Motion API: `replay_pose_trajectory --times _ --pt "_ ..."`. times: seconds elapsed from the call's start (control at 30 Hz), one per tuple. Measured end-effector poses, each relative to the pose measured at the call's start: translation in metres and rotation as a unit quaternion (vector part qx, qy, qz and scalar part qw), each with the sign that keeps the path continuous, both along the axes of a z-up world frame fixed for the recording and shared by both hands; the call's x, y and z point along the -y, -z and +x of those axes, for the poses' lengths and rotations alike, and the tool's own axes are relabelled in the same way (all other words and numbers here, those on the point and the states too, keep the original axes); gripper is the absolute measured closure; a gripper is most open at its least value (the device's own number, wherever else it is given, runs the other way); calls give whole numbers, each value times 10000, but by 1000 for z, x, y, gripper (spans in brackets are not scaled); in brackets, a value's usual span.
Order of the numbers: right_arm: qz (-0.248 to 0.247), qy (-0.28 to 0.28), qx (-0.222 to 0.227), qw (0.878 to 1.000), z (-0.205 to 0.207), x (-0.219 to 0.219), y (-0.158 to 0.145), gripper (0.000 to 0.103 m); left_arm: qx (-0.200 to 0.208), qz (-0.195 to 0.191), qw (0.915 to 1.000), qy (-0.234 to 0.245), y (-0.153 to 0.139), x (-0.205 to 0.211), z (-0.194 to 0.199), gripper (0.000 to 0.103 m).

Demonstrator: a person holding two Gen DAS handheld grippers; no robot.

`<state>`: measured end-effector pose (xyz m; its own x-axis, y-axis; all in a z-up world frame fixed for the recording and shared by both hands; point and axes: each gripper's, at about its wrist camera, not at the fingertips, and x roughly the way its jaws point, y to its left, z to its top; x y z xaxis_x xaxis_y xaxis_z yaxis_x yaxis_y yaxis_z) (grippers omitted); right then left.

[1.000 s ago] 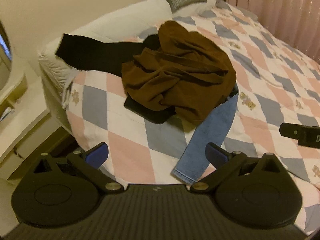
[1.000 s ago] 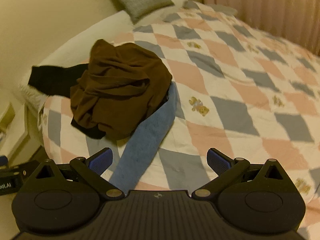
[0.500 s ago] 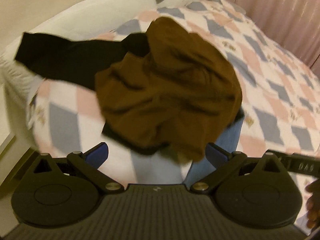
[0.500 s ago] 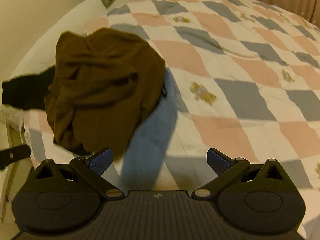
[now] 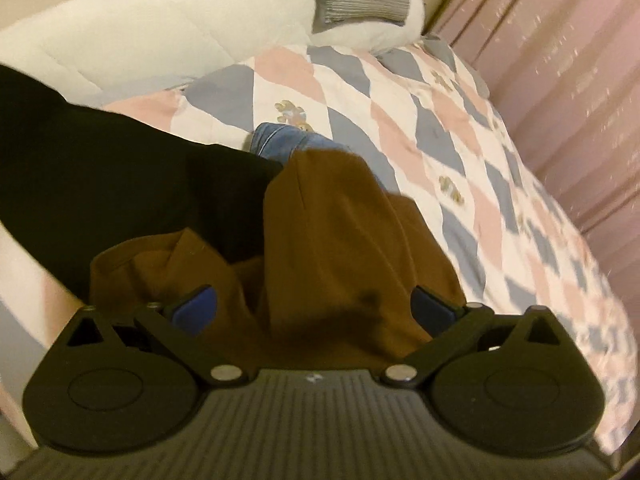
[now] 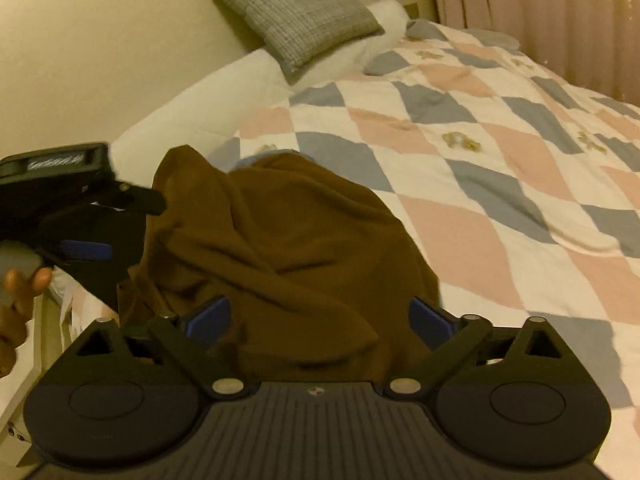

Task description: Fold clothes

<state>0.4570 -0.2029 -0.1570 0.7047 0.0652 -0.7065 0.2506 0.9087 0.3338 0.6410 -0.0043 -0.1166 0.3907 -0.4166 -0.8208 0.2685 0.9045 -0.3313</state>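
We are reaching, left gripper [image 5: 314, 306] and right gripper [image 6: 320, 314] both spread wide, over the brown garment [image 6: 280, 240] heaped on the quilt [image 6: 480, 160], needing next to pinch its edges.

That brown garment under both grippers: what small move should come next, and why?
Probably close both grippers on it. The left gripper and right gripper are both open with the brown garment bunched between their fingers, on top of the black garment and jeans, so it has to be lifted off first.
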Motion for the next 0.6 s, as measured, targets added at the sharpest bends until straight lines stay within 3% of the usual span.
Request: replay_pose_trajectory --times 0.07,0.1,0.13,0.17,0.2,0.23,0.33,0.4,0.5,0.6 --pt "52 -173 -148 9997 9 -2 12 7 -210 -204 9996 -37 12 1 15 2" --pt "108 -332 -235 9991 12 -4 18 25 -303 -305 9991 -36 17 2 21 5" --pt "111 -484 -323 9982 14 -8 23 55 -360 -404 9985 24 22 2 23 22" --pt "79 -557 -333 9979 10 -11 25 65 -407 -505 9978 101 25 2 23 52" --pt "154 -627 -252 9976 3 -13 24 82 -410 -627 9969 232 26 1 20 66" --pt "231 -695 -169 9972 -4 -15 23 90 -346 -743 9960 363 24 0 13 79" --pt "479 -936 4 9945 -47 -25 11 92 145 -656 9936 905 5 -7 -26 95" --pt "612 -1150 -114 9914 -84 -34 8 93 270 -568 9877 1432 -1 -14 -67 95" --pt "742 -1305 -654 9865 -142 -42 20 94 131 -378 9745 2207 7 -28 -136 95" --pt "813 -1228 -1375 9795 -197 -44 45 95 -427 -228 9601 2753 33 -36 -201 95"
